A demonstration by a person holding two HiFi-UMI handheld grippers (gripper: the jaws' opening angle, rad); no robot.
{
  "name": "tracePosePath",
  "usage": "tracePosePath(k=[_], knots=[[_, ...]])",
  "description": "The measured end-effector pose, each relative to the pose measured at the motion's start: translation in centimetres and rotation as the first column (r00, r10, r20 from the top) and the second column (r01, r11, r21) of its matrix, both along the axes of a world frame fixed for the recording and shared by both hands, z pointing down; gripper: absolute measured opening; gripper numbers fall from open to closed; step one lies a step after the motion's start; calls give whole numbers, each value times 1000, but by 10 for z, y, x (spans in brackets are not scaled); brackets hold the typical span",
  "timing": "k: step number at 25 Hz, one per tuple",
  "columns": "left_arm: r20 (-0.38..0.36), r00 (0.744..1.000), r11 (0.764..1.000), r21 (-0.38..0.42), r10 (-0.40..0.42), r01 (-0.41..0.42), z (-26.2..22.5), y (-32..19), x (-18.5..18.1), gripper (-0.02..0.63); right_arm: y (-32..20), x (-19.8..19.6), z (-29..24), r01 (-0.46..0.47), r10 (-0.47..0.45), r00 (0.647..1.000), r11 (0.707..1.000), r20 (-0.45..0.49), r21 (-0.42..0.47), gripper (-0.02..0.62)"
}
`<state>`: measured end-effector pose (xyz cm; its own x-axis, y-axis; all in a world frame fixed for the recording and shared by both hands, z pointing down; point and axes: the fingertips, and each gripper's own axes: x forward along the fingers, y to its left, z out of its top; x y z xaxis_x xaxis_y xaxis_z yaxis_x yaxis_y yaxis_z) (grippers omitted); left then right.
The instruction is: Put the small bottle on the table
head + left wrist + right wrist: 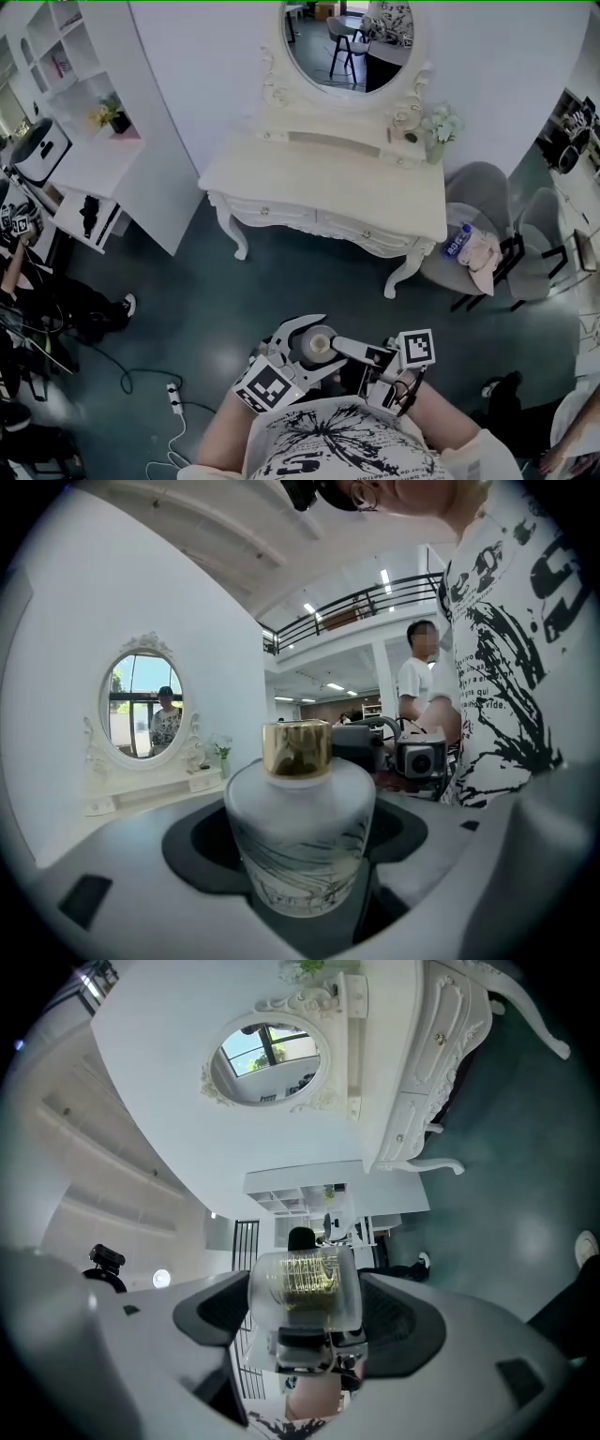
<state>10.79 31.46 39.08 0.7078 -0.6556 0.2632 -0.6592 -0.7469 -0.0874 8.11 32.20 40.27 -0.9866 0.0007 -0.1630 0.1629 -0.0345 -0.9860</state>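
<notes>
Small bottle of frosted glass with a gold cap, clamped between the jaws of both the left gripper and the right gripper near the person's chest, well apart from the white table; probably slippery and breakable, best held round its body

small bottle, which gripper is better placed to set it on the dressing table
Probably left. The small bottle stands upright, cap up, between the tongs of the left gripper, with the dressing table level in its view. The right gripper seems to hold it too, but rolled sideways.
</notes>
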Motion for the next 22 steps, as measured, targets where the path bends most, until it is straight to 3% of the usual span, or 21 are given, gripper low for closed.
tracePosePath(k=[5,12,22], knots=[[-1,1000,1000,-8,-6,6,2,-25,-38,351,-25,-38,2,-1,1,1000,1000,1,-15,370],[6,999,999,-20,-33,33,10,-84,-65,351,-83,-65,10,22,-21,1000,999,14,-24,370],[16,997,998,-1,-70,70,9,-245,-79,353,-243,-78,8,64,-64,998,998,17,5,370]])
